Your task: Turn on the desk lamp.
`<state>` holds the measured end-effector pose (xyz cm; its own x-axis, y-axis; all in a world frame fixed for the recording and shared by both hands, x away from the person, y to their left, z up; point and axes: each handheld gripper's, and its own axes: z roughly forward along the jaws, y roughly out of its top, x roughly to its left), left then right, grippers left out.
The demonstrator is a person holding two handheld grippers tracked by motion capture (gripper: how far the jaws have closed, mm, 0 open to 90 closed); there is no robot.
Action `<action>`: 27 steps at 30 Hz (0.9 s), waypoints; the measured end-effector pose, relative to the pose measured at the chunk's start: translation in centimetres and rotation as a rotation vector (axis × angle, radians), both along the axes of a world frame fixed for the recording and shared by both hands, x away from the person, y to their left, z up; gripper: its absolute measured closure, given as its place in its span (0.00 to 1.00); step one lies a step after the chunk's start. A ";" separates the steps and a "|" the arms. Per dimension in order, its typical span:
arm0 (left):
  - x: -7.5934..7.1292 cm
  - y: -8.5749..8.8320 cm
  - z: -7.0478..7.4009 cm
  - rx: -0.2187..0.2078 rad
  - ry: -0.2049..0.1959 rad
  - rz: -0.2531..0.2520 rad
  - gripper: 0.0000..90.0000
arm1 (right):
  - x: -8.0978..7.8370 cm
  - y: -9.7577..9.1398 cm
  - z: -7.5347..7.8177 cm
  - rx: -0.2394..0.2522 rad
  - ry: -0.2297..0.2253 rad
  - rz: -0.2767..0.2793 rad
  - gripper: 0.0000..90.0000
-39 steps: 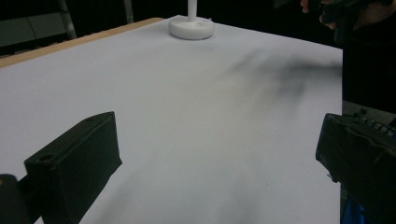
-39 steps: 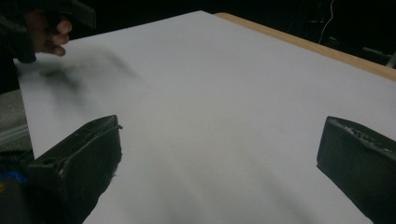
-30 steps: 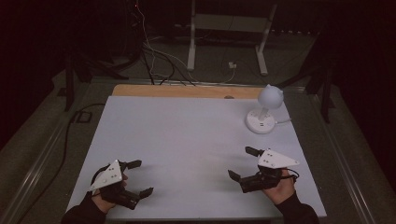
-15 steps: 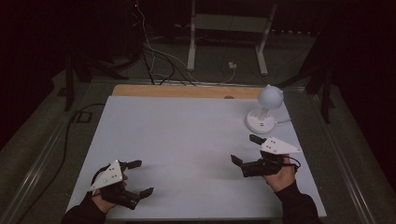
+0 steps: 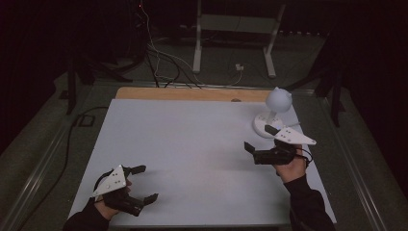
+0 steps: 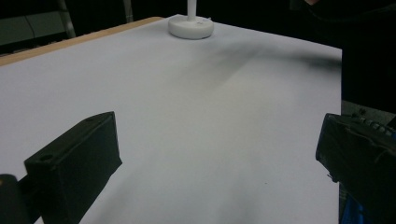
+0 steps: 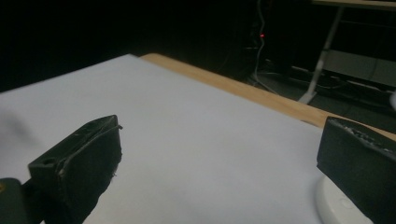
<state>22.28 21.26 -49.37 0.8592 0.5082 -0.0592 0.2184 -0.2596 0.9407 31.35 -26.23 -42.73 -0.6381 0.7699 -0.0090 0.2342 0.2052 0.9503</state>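
The small white lamp [image 5: 274, 113], a round head on a thin stem and disc base, stands at the right of the tabletop [image 5: 192, 144], just above my right gripper [image 5: 257, 143]. Its jaws gape wide, holding nothing. My left gripper [image 5: 144, 183], lower left, is equally spread and bare. In the left gripper view the lamp's head is cut off by the top edge.

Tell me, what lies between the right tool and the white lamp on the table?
Nothing. In the high view the right tool hangs just beside the white lamp, with bare table between them; its jaws stand open.
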 end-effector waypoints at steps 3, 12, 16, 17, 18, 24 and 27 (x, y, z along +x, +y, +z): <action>0.0 0.0 0.0 0.002 0.003 0.000 0.00 | 1.0 -0.7 0.0 0.033 0.015 -0.043 0.00; 0.0 0.0 0.0 0.005 0.003 0.000 0.00 | 3.3 -1.4 -0.2 0.050 0.031 -0.120 0.00; 0.0 0.0 0.0 0.007 0.010 -0.002 0.00 | 4.4 -1.3 -0.5 0.066 0.043 -0.166 0.00; 0.0 0.0 0.0 0.007 0.010 -0.002 0.00 | 4.6 -1.3 -0.6 0.077 0.045 -0.180 0.00; 0.0 0.0 0.0 0.007 0.011 -0.002 0.00 | 4.9 -1.3 -0.8 0.085 0.053 -0.193 0.00; 0.0 0.0 0.0 0.006 0.011 -0.003 0.00 | 6.0 -1.0 -1.6 0.060 0.059 -0.283 0.00; 0.0 0.0 0.0 0.007 0.011 -0.002 0.00 | 6.5 -0.8 -2.1 0.049 0.064 -0.341 0.09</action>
